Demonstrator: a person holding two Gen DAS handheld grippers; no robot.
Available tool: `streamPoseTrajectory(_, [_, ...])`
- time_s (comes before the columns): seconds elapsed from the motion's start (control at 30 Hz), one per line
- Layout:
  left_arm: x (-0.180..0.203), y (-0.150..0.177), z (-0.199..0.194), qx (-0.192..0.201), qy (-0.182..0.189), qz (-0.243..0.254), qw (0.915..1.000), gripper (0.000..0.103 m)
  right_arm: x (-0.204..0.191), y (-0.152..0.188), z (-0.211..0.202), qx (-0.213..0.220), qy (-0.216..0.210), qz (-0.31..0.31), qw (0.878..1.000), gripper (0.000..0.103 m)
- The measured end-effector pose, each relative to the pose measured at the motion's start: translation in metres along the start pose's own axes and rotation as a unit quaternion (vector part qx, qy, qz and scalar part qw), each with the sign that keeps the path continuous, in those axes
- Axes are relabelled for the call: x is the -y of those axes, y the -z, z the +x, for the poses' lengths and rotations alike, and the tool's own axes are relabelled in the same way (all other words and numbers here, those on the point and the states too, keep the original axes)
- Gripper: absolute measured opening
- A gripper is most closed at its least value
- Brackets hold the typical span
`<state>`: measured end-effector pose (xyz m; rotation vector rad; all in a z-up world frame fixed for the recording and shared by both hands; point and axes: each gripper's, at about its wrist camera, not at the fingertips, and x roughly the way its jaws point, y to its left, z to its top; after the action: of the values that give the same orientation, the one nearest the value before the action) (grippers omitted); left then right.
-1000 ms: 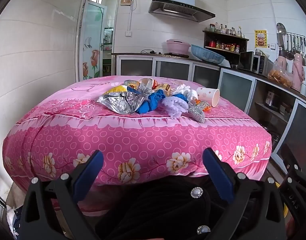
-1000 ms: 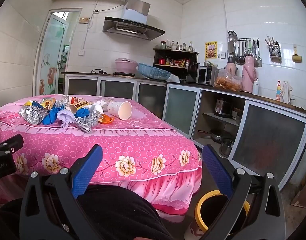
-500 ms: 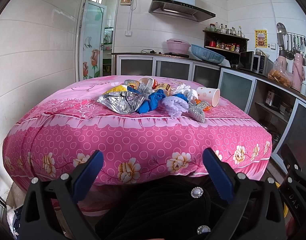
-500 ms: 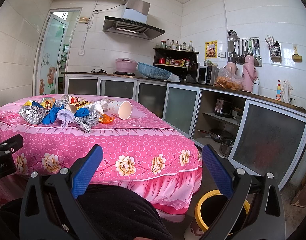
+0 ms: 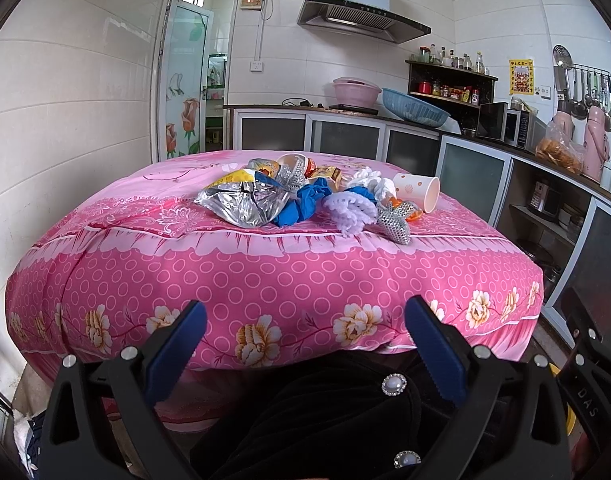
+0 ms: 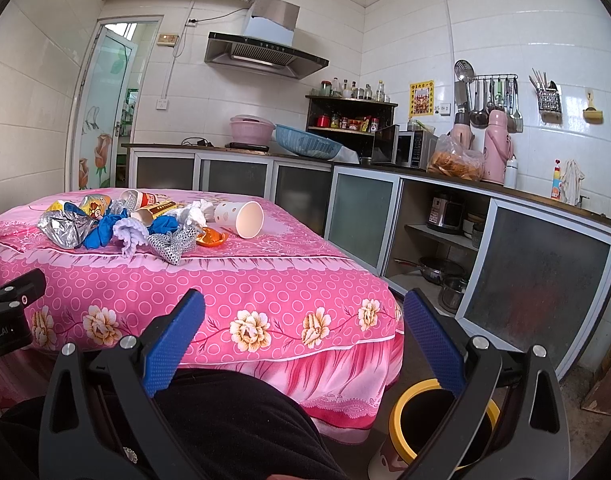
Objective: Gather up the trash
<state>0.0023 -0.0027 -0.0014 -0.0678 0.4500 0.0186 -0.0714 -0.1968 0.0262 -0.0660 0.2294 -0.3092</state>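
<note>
Pink floral-clothed table (image 5: 265, 280) fills mid-frame, its near edge bare. The heap of crumpled foil, blue and white trash (image 5: 305, 200) lies centre-top, with a tipped white paper cup (image 6: 241, 218) at its right. Yellow-rimmed black bin (image 6: 437, 420) stands lower right on the floor. Left gripper (image 5: 305, 320) and right gripper (image 6: 303, 316) hang spread wide, empty, short of the table.
</note>
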Motion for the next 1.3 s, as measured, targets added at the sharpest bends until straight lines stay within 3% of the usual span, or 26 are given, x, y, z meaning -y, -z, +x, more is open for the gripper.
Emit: streamPoseTrajectory(1.3, [-0.0041, 0.0017, 0.0054, -0.002, -0.006, -0.003, 1.0000, 0.095, 0.0003, 0.0077, 0.0068, -0.005, 0.002, 0.006, 1.000, 0.095])
